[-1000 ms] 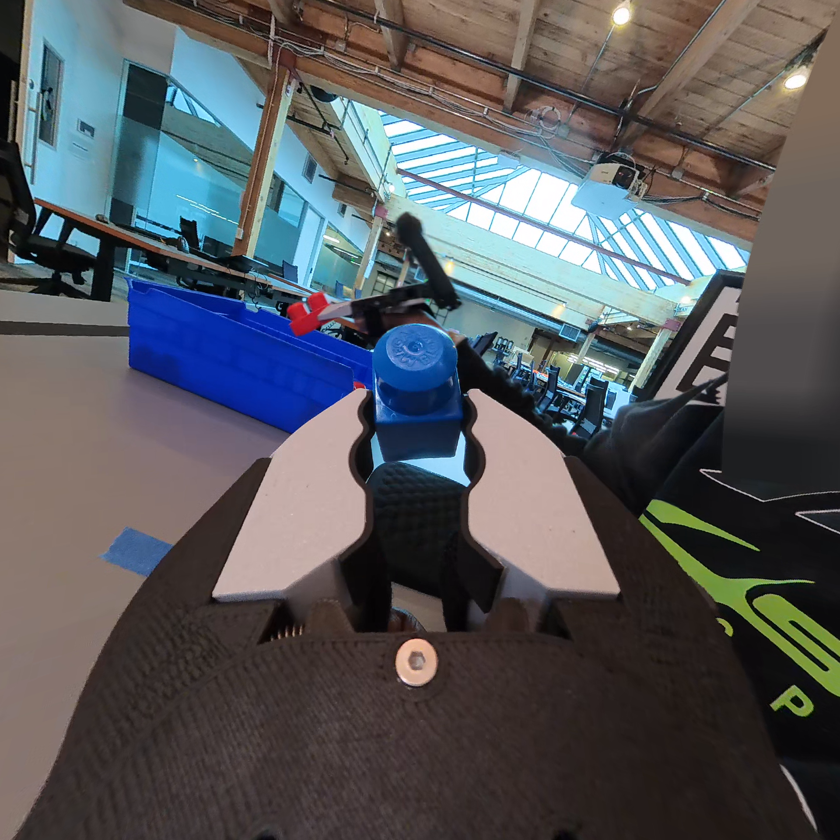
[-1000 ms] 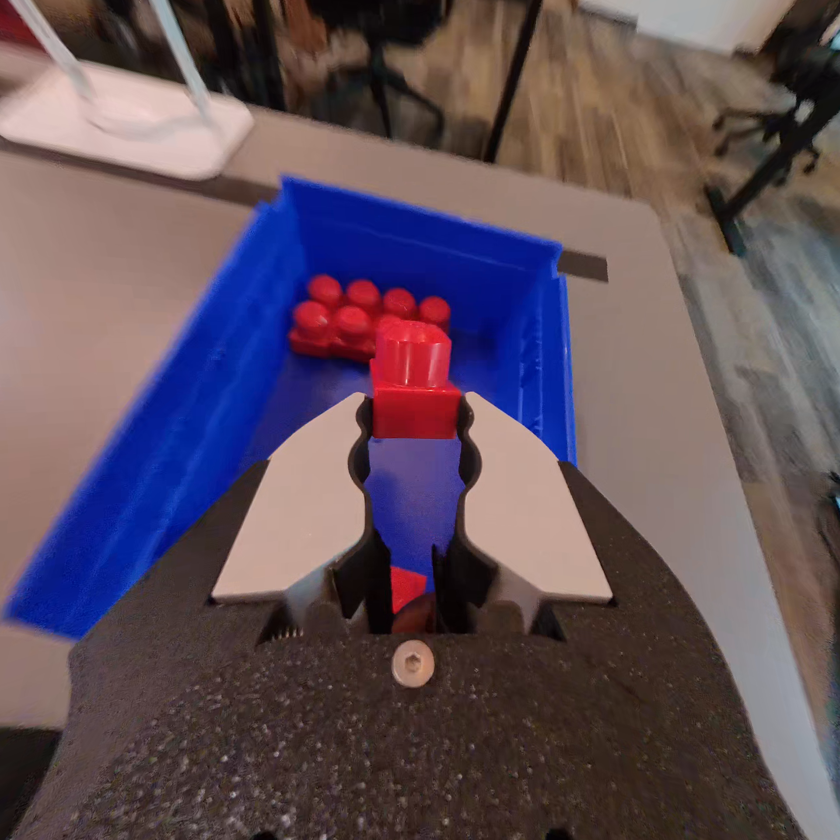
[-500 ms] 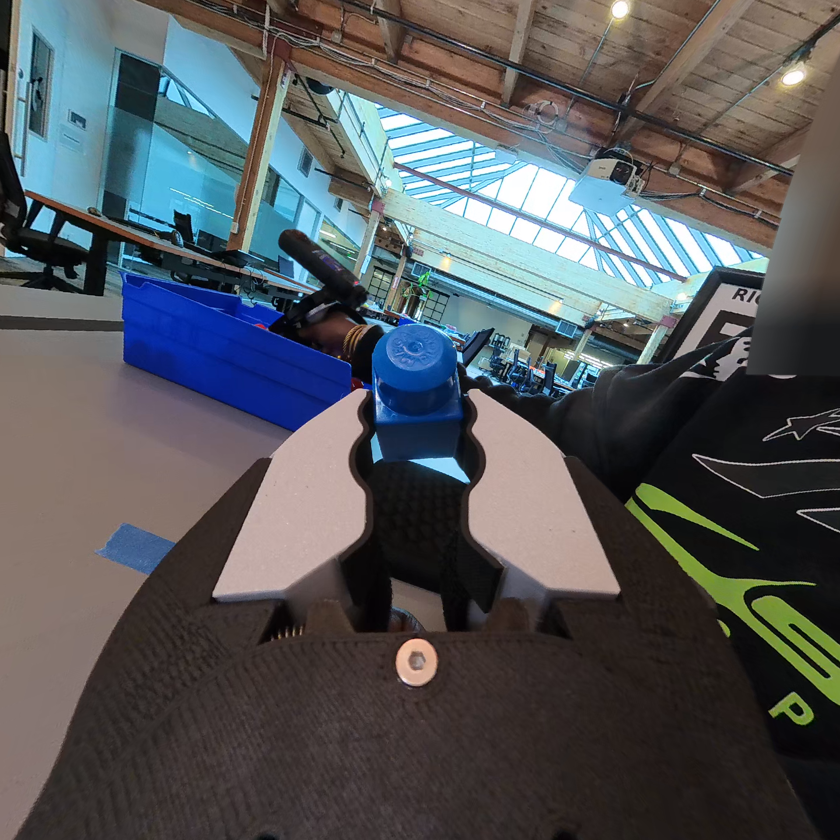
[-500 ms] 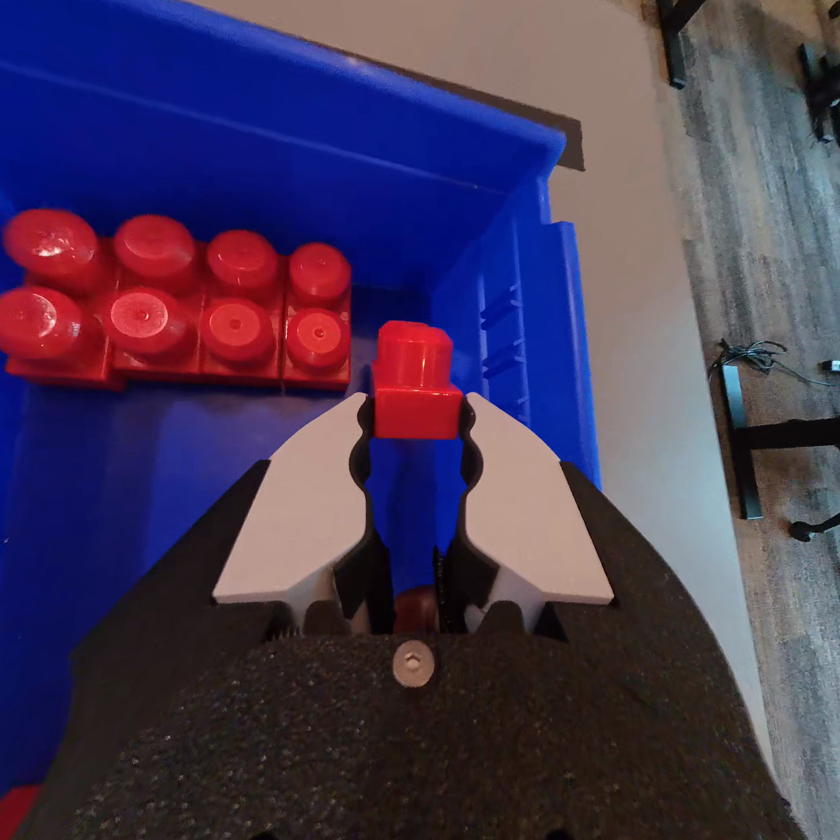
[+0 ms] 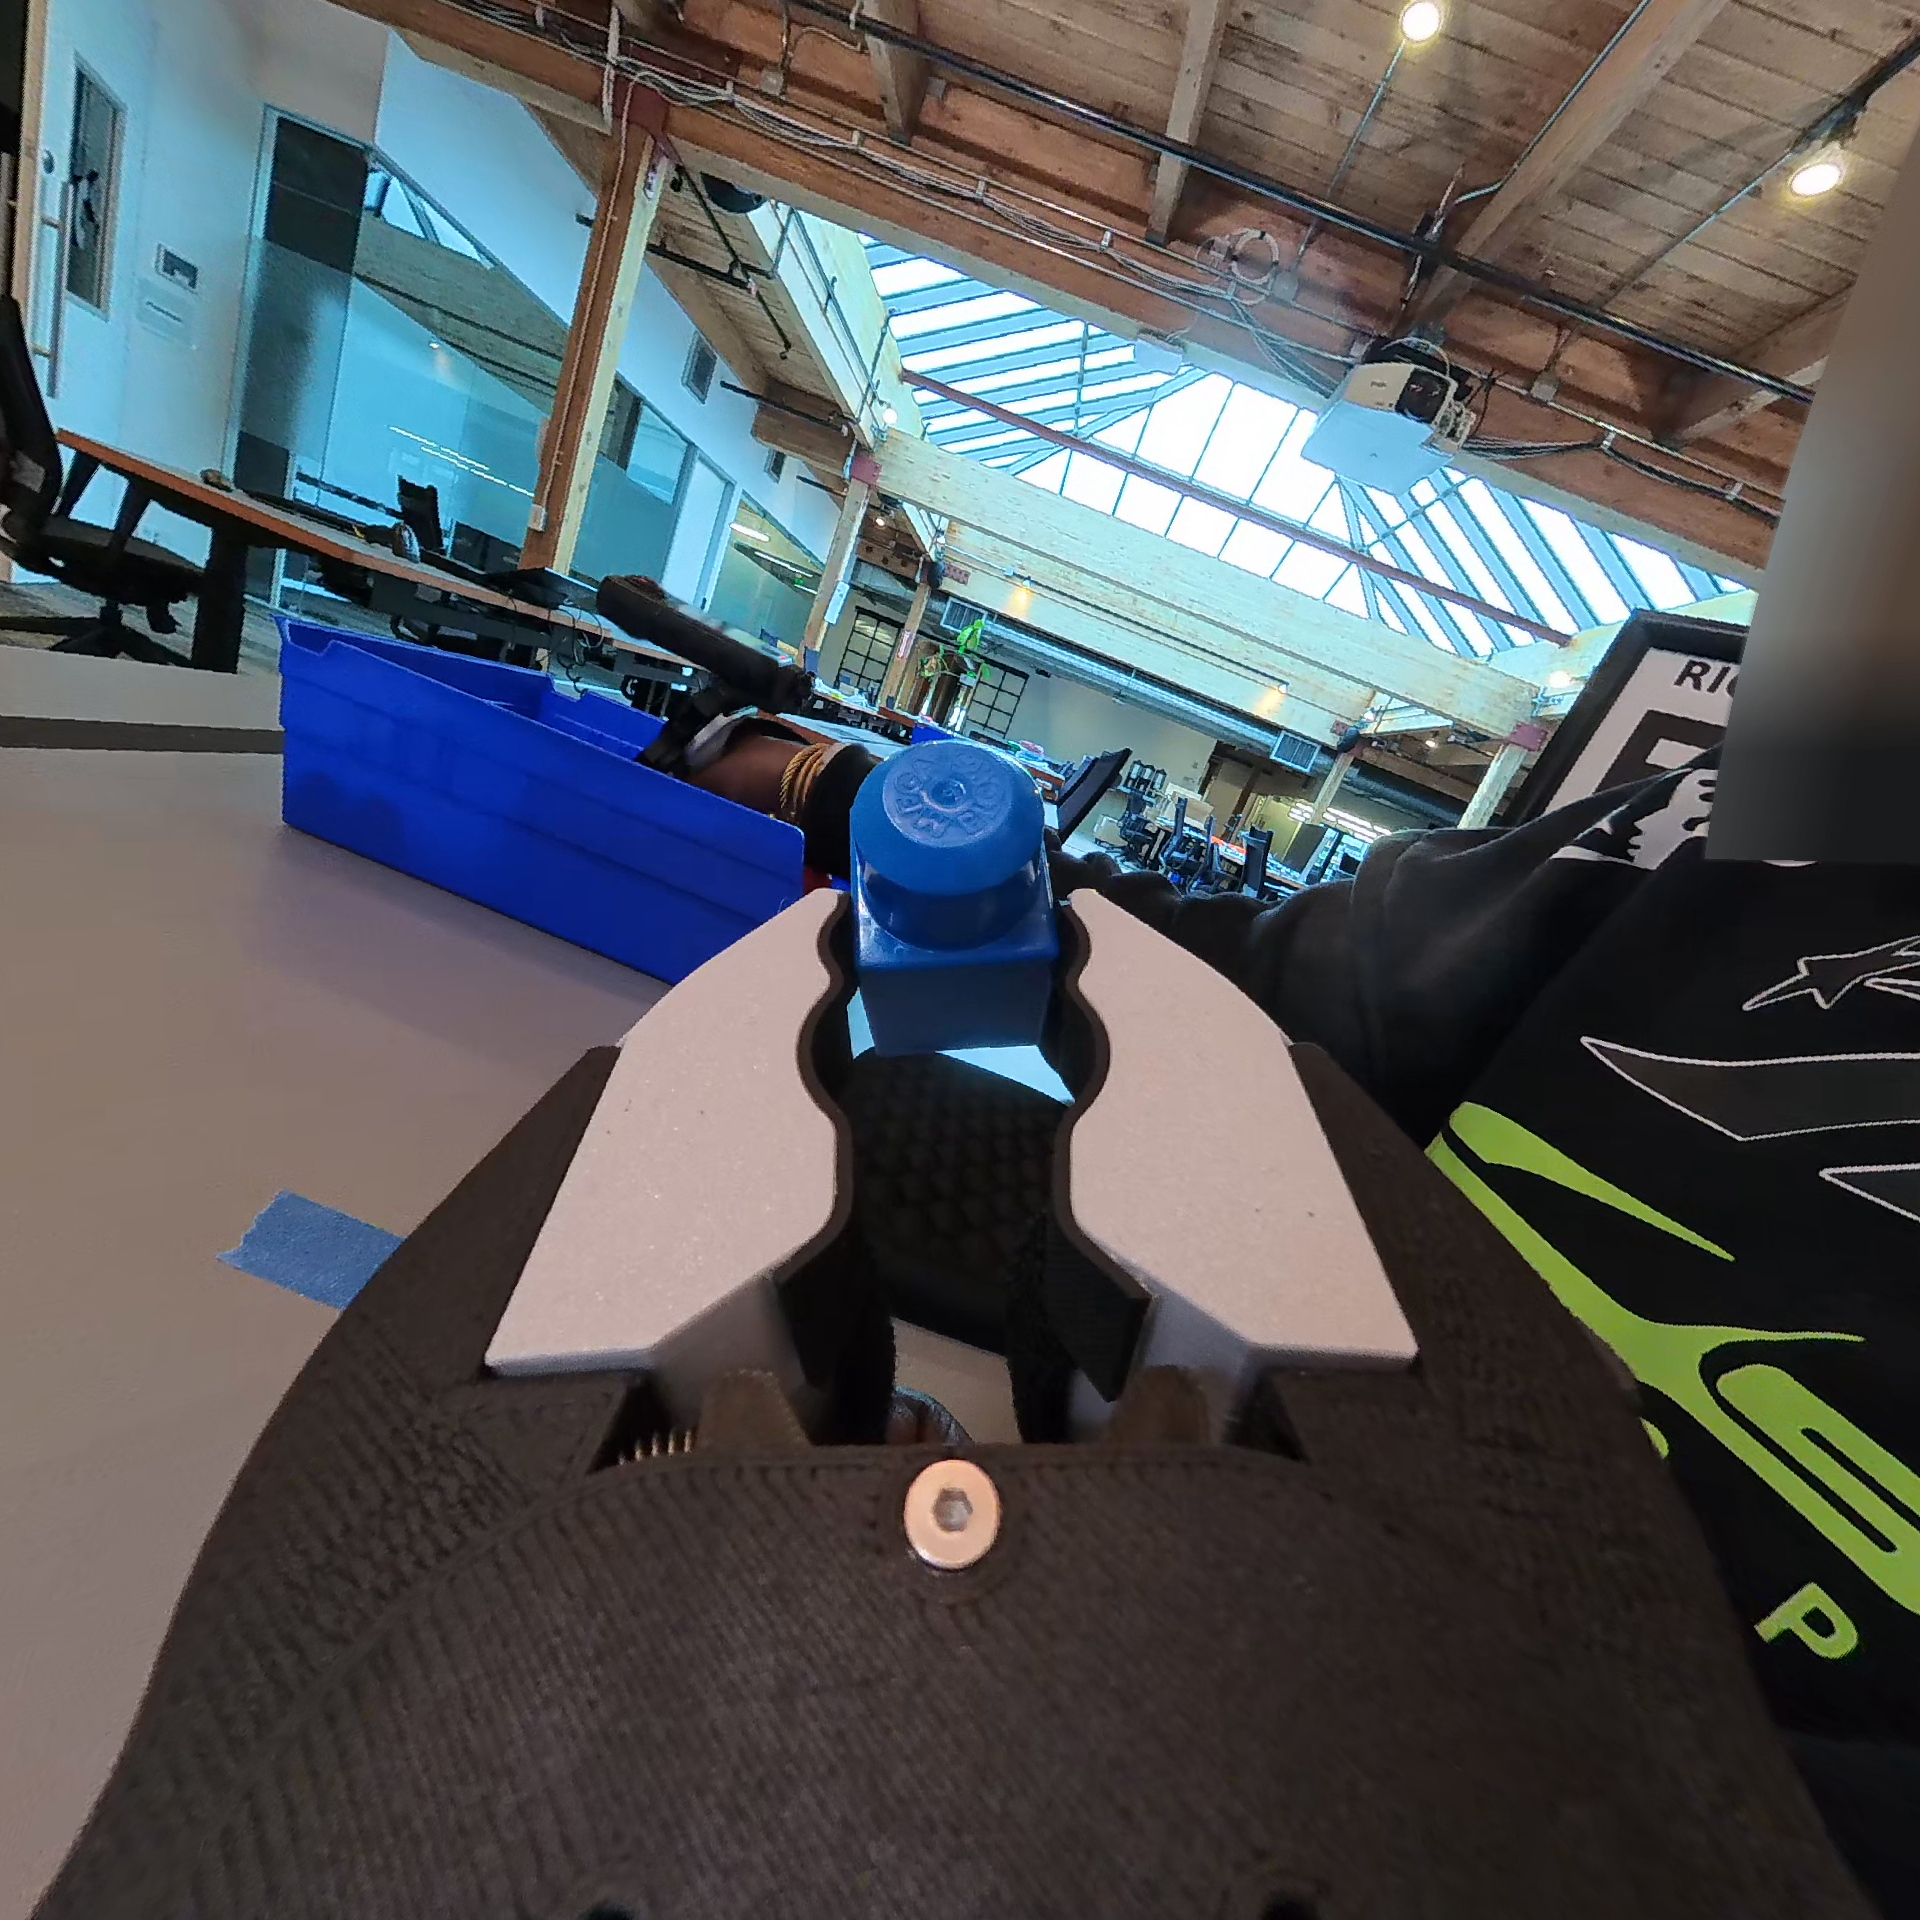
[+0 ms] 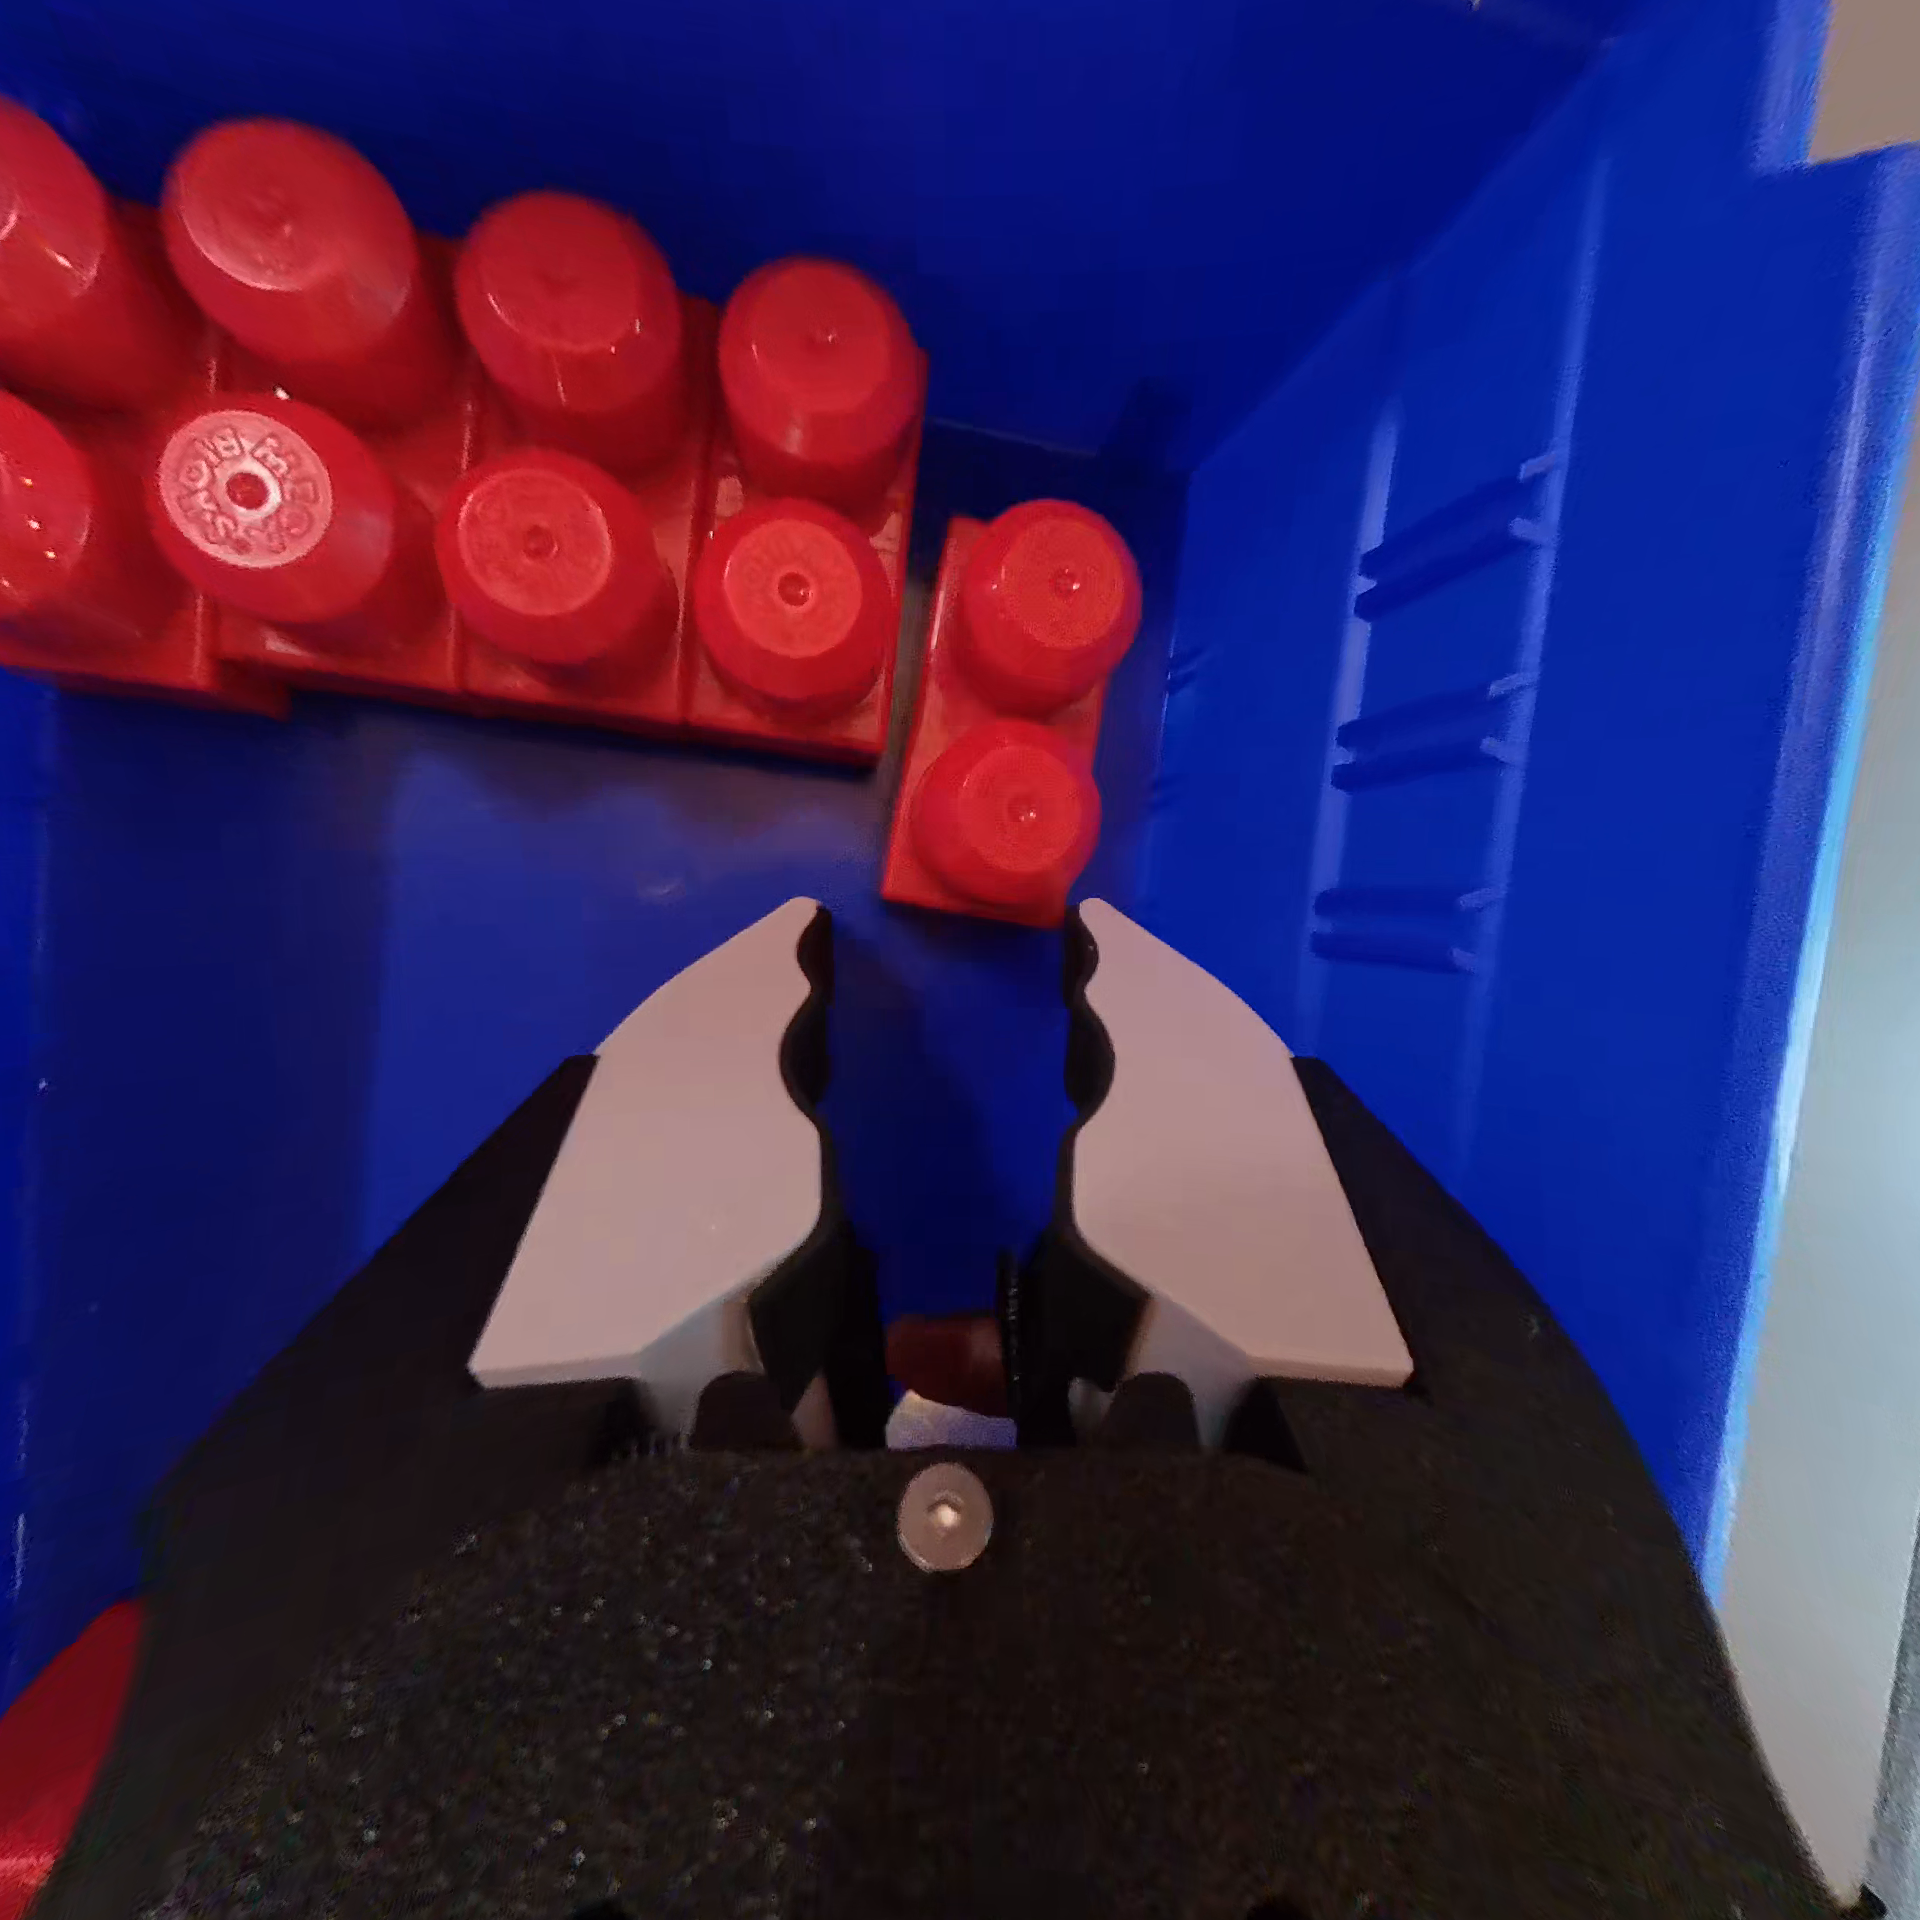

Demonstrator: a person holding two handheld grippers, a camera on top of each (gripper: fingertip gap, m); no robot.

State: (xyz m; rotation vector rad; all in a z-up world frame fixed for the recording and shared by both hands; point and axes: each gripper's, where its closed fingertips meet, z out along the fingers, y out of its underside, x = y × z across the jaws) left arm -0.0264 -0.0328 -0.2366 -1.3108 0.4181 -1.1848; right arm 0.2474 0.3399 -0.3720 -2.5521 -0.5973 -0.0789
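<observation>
On the left, the left gripper is held low over the grey table, its two grey fingers closed on a blue building brick with a single round stud; both pads press against the brick's sides and the stud points up and forward. A strip of blue tape lies on the table to its left, and a blue bin stands farther off on the same table, with a person's wrist and the other tool's dark handle reaching into it from behind. A dark garment with green print fills the right side of that view. On the right, the right gripper hangs inside the blue bin, its jaws apart with nothing between them, only the bin's floor showing in the gap. Just ahead of its fingertips sits a red two-stud brick, close beside the bin's right wall. To its left, a row of red bricks lies along the far wall, studs up.
</observation>
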